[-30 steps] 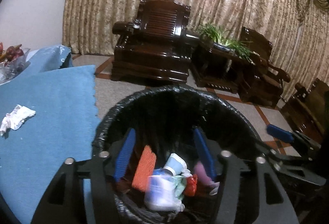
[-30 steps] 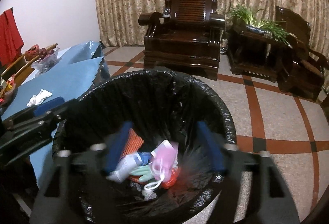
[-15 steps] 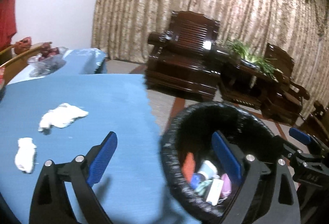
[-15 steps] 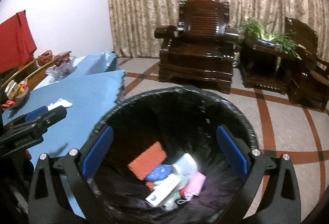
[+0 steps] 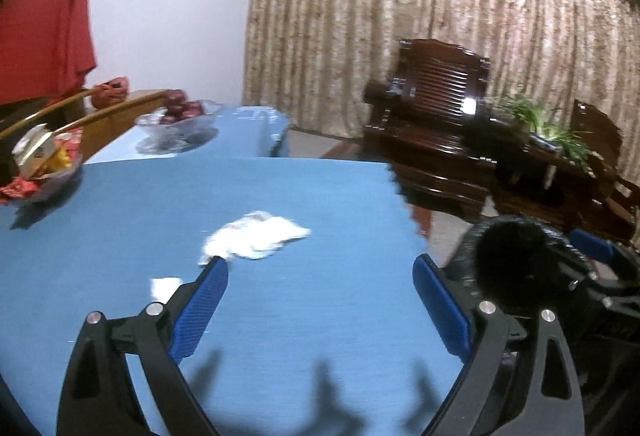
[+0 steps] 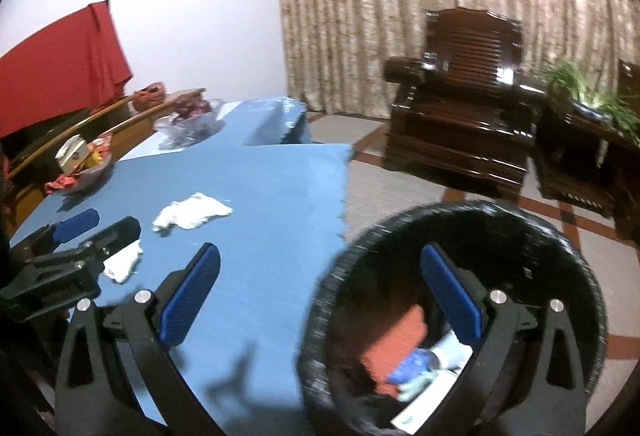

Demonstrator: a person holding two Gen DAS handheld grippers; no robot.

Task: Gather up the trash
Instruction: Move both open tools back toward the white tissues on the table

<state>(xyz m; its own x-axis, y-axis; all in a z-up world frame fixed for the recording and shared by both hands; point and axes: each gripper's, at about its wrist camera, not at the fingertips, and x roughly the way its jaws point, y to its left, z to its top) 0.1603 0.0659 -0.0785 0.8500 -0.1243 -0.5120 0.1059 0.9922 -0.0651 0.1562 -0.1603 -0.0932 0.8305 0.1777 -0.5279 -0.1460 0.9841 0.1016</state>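
Two crumpled white tissues lie on the blue tablecloth: a large tissue and a small tissue nearer me. My left gripper hangs open over the cloth, its left pad just short of the large tissue, nothing between its fingers. The left gripper also shows at the left of the right wrist view, beside the small tissue. My right gripper is open and empty, straddling the table edge and the black-lined trash bin, which holds an orange piece, a tube and other litter.
A bowl of snack packets and a glass bowl of red fruit stand at the table's far left. A red cloth hangs behind. Dark wooden armchairs and a plant stand stand on the tiled floor past the bin.
Both grippers swung left, away from above the bin toward the table. The trash they held over the bin dropped in, and both sets of jaws widened. The tissues came into view ahead.
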